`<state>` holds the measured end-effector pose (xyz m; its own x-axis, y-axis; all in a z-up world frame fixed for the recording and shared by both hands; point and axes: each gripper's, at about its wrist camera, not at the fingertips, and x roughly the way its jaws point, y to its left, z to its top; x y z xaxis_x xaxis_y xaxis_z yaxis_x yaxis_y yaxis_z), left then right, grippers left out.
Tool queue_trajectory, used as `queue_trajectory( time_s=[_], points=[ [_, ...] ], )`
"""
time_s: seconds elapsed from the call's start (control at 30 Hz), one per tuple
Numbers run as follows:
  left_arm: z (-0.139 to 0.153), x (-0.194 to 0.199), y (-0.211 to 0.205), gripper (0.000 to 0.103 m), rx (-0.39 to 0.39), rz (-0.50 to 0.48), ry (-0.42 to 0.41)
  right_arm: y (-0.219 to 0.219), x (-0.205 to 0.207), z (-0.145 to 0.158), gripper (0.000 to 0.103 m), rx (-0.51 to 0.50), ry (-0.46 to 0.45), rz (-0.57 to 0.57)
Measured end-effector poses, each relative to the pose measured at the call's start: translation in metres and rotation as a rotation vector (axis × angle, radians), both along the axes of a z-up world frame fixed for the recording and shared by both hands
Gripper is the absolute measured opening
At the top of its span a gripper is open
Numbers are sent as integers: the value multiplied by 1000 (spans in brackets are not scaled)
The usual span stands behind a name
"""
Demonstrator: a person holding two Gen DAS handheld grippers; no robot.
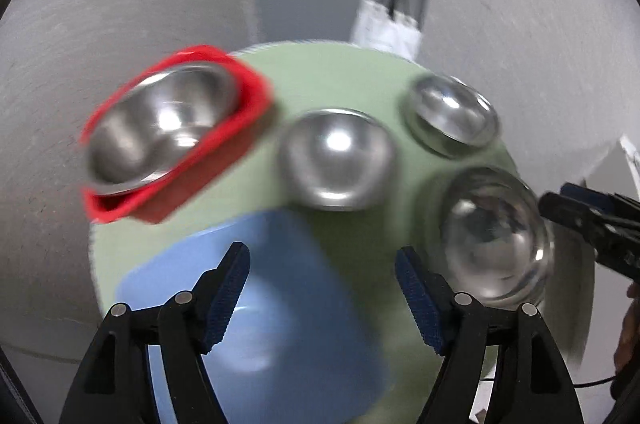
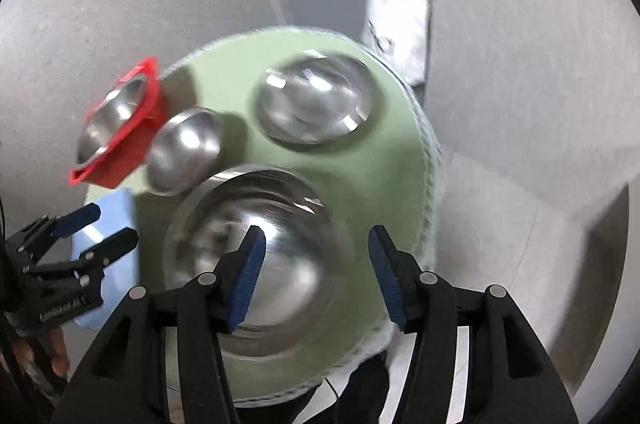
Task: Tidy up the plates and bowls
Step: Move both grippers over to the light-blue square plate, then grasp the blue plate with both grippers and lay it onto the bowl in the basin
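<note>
The left hand-held gripper (image 1: 322, 274) is seen released, its jaws spread wide and empty, held above the near edge of a blue plate (image 1: 256, 308) that lies flat on the round green tabletop (image 1: 332, 76). The right hand-held gripper (image 2: 314, 270) is likewise released and grasps nothing; it is poised above the largest steel bowl (image 2: 260, 264).

From left to right, a red tray (image 1: 244, 112) is found at the far left of the tabletop with a steel bowl (image 1: 160, 128) resting inside it. Just beside it, an upturned small bowl (image 1: 340, 160) sits dome-up near the middle. Further right, a shallow steel dish (image 1: 452, 116) lies near the far edge, apart from the others, and the largest steel bowl stands at the near right. Motion blur softens every rim, so finer detail cannot be told.

The steel pieces are judged to be stiff, light and unbreakable, but polished and slippery; a hold across the thin rim wall is likely to be surest, since the rounded dome offers the pads nothing to bite. The upturned small bowl would probably have to be taken at its lower edge where it meets the tabletop. The blue plate appears to be plastic, light and rigid, and is best pinched at its raised edge.
</note>
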<state>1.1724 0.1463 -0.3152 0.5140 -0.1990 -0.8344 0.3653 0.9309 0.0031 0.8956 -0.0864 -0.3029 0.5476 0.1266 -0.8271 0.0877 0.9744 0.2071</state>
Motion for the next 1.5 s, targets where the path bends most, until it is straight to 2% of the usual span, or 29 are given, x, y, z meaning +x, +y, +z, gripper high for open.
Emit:
queue_trajectory(
  time_s=[0.07, 0.2, 0.3, 0.43, 0.47, 0.5, 0.53, 0.57, 0.63, 0.7, 0.8, 0.87, 1.07, 1.2, 1.33, 1.5],
  points=[
    [2, 1, 32, 73, 6, 60, -20, 36, 7, 5, 59, 4, -18, 82],
    [-9, 2, 88, 73, 11, 165, -7, 102, 19, -10, 59, 9, 9, 227],
    [-29, 0, 111, 73, 13, 208, 39, 135, 28, -23, 59, -16, 45, 290],
    [-52, 2, 121, 68, 22, 216, 114, 155, 43, -48, 59, -66, 125, 313],
    [-57, 2, 122, 61, 10, 207, 134, 156, 43, -51, 59, -70, 134, 316],
    [-62, 4, 124, 45, 0, 200, 152, 158, 44, -56, 58, -76, 145, 324],
    [-67, 6, 125, 35, -11, 189, 177, 161, 46, -61, 57, -71, 166, 334],
    [-70, 8, 125, 28, -2, 185, 187, 163, 49, -66, 47, -46, 191, 346],
    [-71, 11, 129, 26, -21, 164, 192, 163, 50, -71, 26, -31, 211, 352],
    [-67, 13, 130, 23, -33, 155, 179, 157, 52, -72, 18, -5, 216, 331],
    [-56, 16, 136, 21, -63, 145, 157, 150, 54, -62, 15, 48, 207, 316],
    [-43, 20, 141, 21, -83, 140, 125, 149, 55, -50, 15, 41, 186, 321],
    [13, 46, 159, 21, -144, 155, 4, 152, 76, 10, 15, 47, 60, 332],
    [36, 88, 171, 22, -148, 178, -53, 166, 120, 39, 16, 29, -12, 334],
    [40, 140, 182, 22, -124, 212, -62, 181, 177, 36, 16, 31, -6, 318],
    [16, 190, 187, 23, -65, 243, -5, 198, 225, 9, 17, 7, 59, 306]
  ],
)
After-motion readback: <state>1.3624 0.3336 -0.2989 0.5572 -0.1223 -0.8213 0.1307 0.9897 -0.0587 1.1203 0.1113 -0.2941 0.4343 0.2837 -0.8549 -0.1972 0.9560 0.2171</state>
